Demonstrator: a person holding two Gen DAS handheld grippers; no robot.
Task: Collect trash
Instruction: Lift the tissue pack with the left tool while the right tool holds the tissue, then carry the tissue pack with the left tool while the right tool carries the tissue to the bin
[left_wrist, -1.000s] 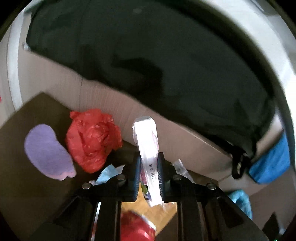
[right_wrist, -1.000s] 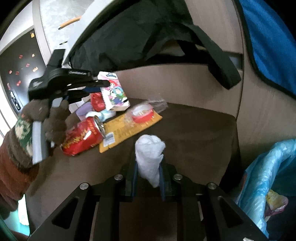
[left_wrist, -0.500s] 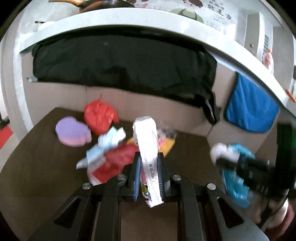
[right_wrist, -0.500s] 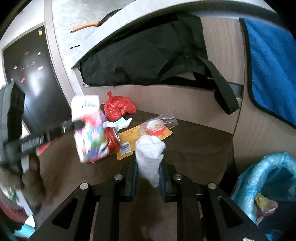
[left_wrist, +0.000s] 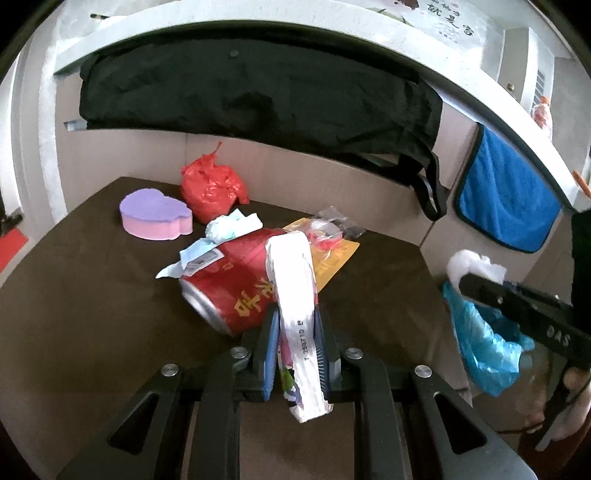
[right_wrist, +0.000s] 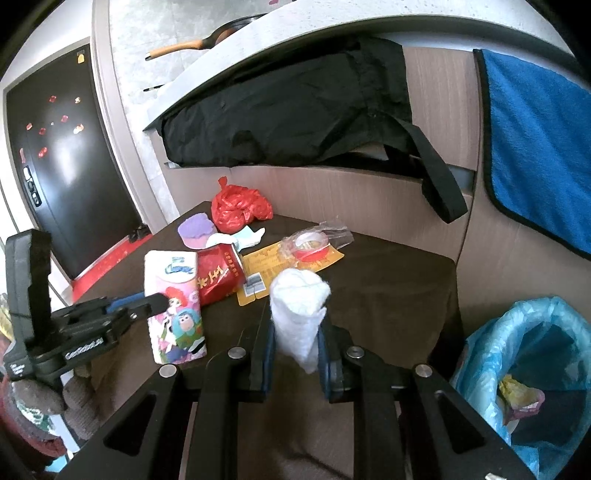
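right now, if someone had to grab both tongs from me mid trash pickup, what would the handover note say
Left tongs: shut on a tissue pack, held over the brown table.
Right tongs: shut on a white tissue wad, not yet over the blue-lined bin.
Already in the bin: one wrapper.
Left on the table: red can, red plastic bag, tape roll, yellow paper, crumpled tissues, purple sponge.

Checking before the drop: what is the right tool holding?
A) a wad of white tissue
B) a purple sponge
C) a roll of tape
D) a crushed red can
A: the right tool is shut on a wad of white tissue; the red can lies on the table.
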